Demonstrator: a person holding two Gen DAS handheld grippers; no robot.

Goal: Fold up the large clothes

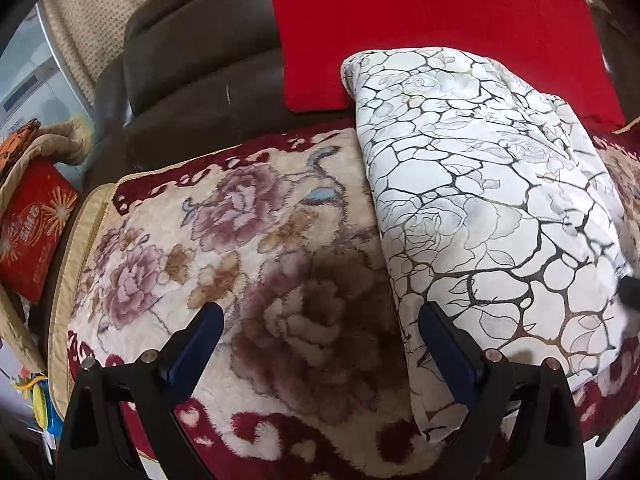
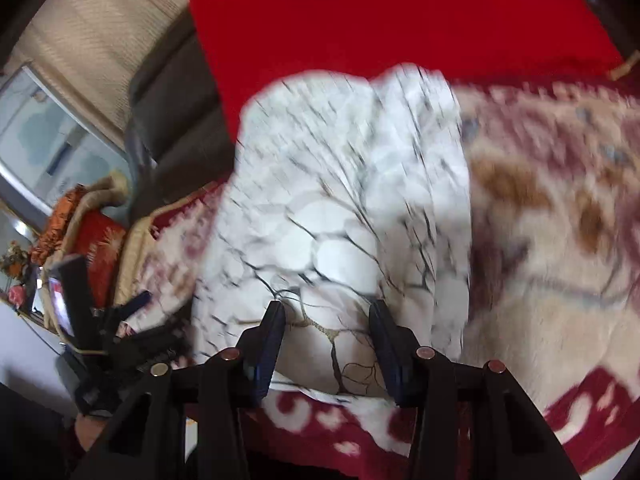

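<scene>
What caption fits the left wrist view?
Open left gripper beside the folded white crackle-print garment on the floral blanket.

This is a home, a living room by the look of it. A dark brown leather sofa (image 1: 188, 52) fills the view, its seat covered with a plush flowered blanket (image 1: 224, 240) in cream and dark red. A red cushion (image 1: 420, 20) leans on the backrest. Beige curtains (image 1: 84, 20) hang behind, beside a window (image 2: 52, 148), and a red gift box (image 1: 32, 228) sits off the sofa's end.
</scene>
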